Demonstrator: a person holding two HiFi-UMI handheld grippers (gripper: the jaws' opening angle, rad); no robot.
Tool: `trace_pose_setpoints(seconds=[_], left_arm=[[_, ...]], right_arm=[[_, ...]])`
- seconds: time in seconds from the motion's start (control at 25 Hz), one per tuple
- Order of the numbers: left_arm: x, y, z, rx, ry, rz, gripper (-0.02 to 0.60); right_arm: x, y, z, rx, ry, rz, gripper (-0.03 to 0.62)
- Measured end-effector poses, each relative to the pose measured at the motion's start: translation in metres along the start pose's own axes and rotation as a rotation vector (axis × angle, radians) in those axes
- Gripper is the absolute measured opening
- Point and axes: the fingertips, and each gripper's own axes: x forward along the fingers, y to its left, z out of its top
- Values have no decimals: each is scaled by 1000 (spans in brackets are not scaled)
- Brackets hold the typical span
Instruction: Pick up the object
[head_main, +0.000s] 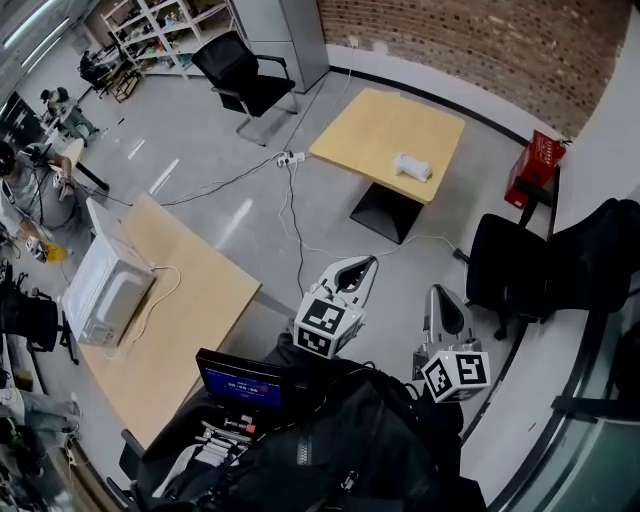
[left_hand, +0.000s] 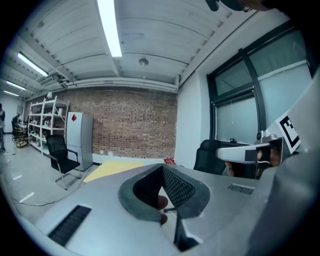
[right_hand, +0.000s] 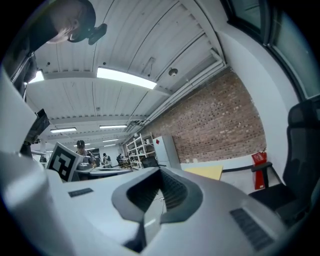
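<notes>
Left tongs (left_hand: 163, 168): closed tip to tip, with nothing gripped; tilted slightly downward.
Right tongs (right_hand: 161, 170): likewise drawn together and empty; held about level, just beside the left pair.
Position of both: carried close to the person's body and aimed across the room towards the far yellow surface (head_main: 365, 130).
Ground between: open grey floor (head_main: 240, 215), crossed by a trailing cable (head_main: 292, 215).
Object (head_main: 412, 166): a small white item — too small to be identified — lying near the right-hand edge of the yellow surface, well apart from both tongs.
Nearer surface (head_main: 195, 300): a wooden top at the left, on which a white boxy appliance (head_main: 105, 290) stands; it is judged to play no part in the task.
Surroundings: a black chair (head_main: 510, 270) at the right, and a brick wall (head_main: 450, 40) behind the yellow surface.
Progress: nothing is judged done yet — the object lies untouched.
Remaining: the yellow surface is to be approached, one pair of tongs opened and set around the object, the pads closed on it, and the object lifted clear.
</notes>
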Motion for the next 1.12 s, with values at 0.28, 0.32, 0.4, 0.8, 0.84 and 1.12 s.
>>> trace_pose_setpoints(seconds=[0.28, 0.32, 0.4, 0.8, 0.84, 1.12], left_arm=[[10, -14, -8, 4, 29, -6, -5], [12, -16, -11, 4, 37, -8, -5], [13, -15, -18, 3, 55, -6, -5], [40, 11, -32, -20, 78, -3, -5], [45, 14, -30, -22, 74, -6, -5], [83, 41, -13, -27, 57, -44, -5]], right_arm=[[-4, -17, -16, 32, 46, -6, 3], [-3, -20, -20, 41, 56, -9, 3], [0, -22, -26, 50, 77, -5, 3], [32, -32, -40, 66, 112, -6, 4], [36, -34, -38, 61, 111, -11, 4], [75, -53, -25, 55, 114, -68, 4]])
